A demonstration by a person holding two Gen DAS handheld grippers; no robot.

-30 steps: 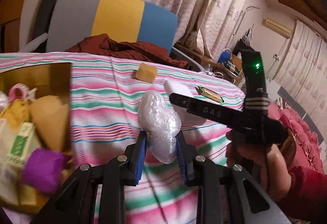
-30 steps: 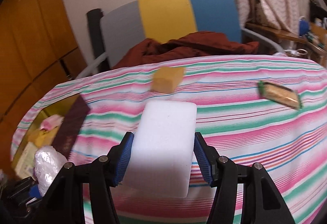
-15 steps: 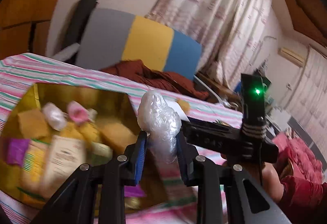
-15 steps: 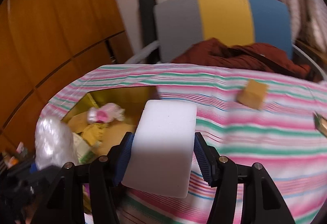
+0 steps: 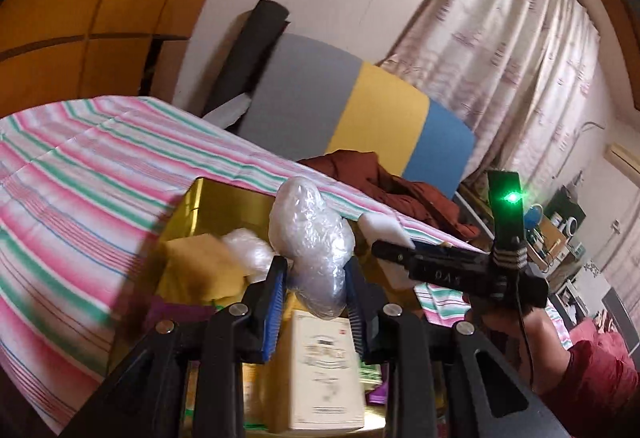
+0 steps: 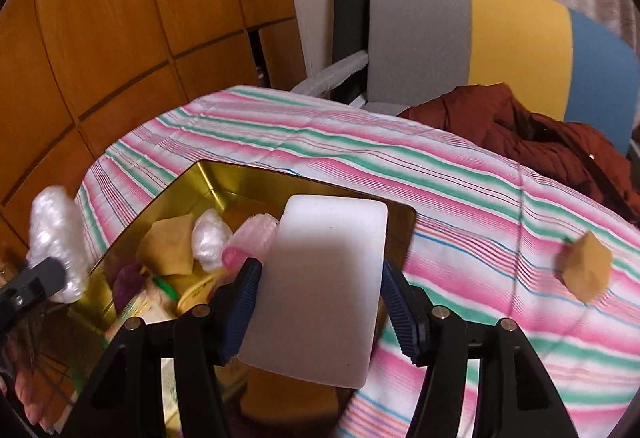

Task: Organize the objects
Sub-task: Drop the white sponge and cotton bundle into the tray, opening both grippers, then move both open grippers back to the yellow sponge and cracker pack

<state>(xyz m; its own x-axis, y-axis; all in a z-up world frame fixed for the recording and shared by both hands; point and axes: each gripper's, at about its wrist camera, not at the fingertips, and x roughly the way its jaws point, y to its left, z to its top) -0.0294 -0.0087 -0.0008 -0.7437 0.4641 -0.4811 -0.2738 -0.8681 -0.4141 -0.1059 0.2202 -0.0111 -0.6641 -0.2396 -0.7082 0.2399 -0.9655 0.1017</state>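
Observation:
My left gripper [image 5: 316, 302] is shut on a lump of clear plastic wrap [image 5: 310, 246] and holds it above the open gold box [image 5: 208, 198]. The same lump [image 6: 56, 238] shows at the left edge of the right wrist view. My right gripper [image 6: 320, 298] carries a white foam block [image 6: 324, 290] over the box's right side [image 6: 224, 178]. Its jaws are opening, and the block still sits between the blue pads. The box holds a yellow sponge [image 6: 168, 250], wrapped bundles, a pink item and a cream carton [image 5: 324, 366].
A striped cloth [image 6: 360, 158] covers the table. A tan sponge cube [image 6: 586, 266] lies on it to the right of the box. Behind stands a grey, yellow and blue chair [image 6: 512, 38] with a rust jacket [image 6: 540, 134]. Wooden panels [image 6: 120, 38] fill the left.
Both grippers have swung left from over the striped cloth to above the gold box, each still carrying its load. The tan cube now lies far to the right.

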